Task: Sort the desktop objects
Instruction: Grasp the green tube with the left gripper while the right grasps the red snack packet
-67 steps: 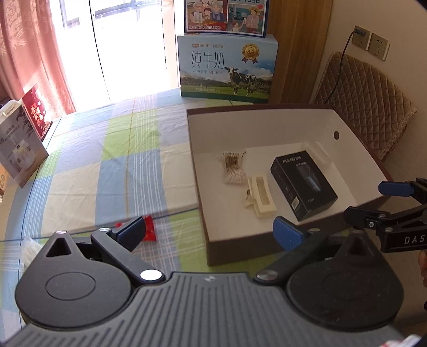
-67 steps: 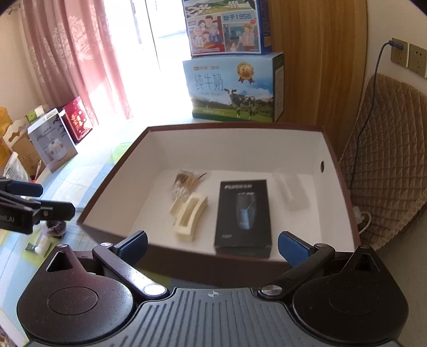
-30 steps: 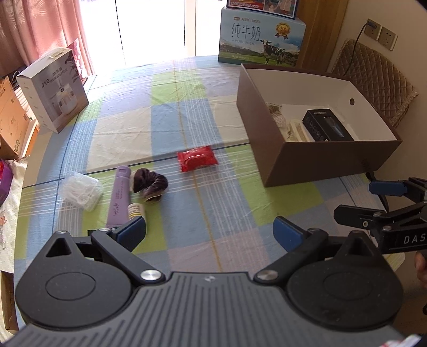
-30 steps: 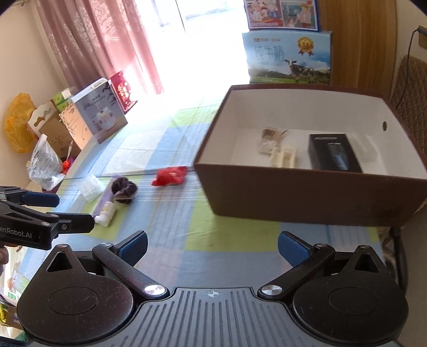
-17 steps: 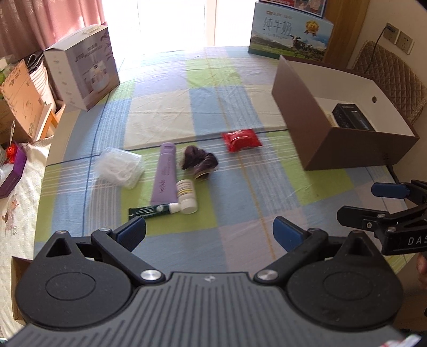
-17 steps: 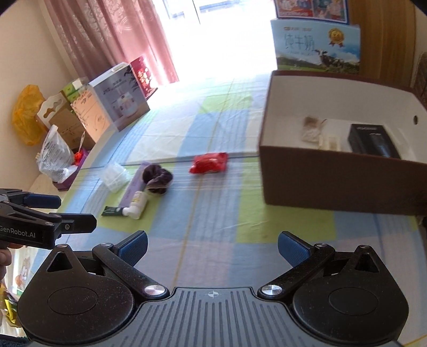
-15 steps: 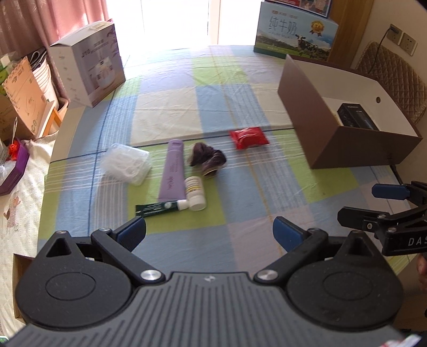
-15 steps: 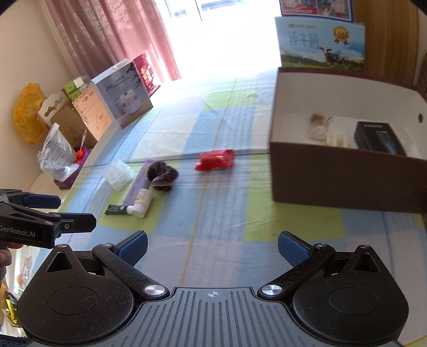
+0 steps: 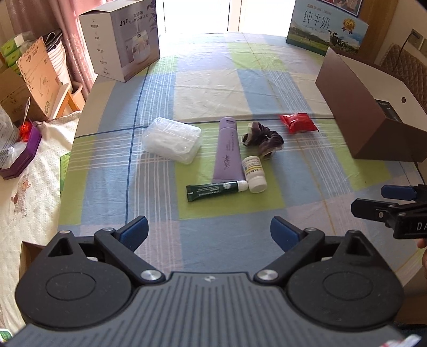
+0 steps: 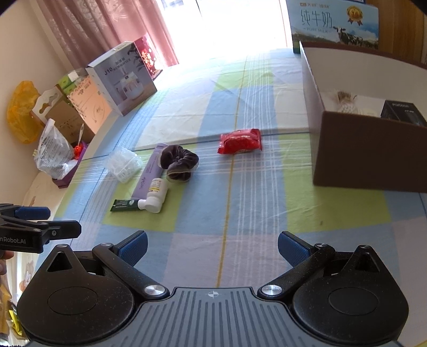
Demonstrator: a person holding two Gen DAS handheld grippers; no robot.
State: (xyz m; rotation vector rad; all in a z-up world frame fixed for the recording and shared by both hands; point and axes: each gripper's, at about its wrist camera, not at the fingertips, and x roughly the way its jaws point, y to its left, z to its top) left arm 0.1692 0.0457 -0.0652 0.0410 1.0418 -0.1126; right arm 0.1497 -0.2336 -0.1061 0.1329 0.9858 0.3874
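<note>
Ahead of my left gripper (image 9: 209, 231), whose blue pads stand wide apart with nothing between them, the loose things lie in a cluster on the checked tablecloth (image 9: 267, 88), well clear of the fingertips. Nearest is a dark green tube (image 9: 216, 187) lying crosswise, its white cap touching a small white pill bottle (image 9: 254, 174) with a yellow-and-white label too small to read. Behind them a purple tube (image 9: 229, 150) lies lengthwise, a clear plastic case (image 9: 171, 139) to its left and a dark scrunchie (image 9: 263, 139) to its right. A red packet (image 9: 298, 122) sits farther right, near the brown box (image 9: 357, 117).

My right gripper (image 10: 212, 247) is likewise spread and empty, hovering over the cloth; the red packet (image 10: 240, 144) lies well ahead of it, the brown box (image 10: 368, 157) to the right with a black carton (image 10: 403, 112) inside.

A white carton (image 9: 120, 37) at the table's far left reads "J10 HUMIDIFIER". A milk carton (image 9: 324, 24) at the far edge reads "PURE MILK". The other gripper's side shows "nRobot.AI" in the right wrist view.
</note>
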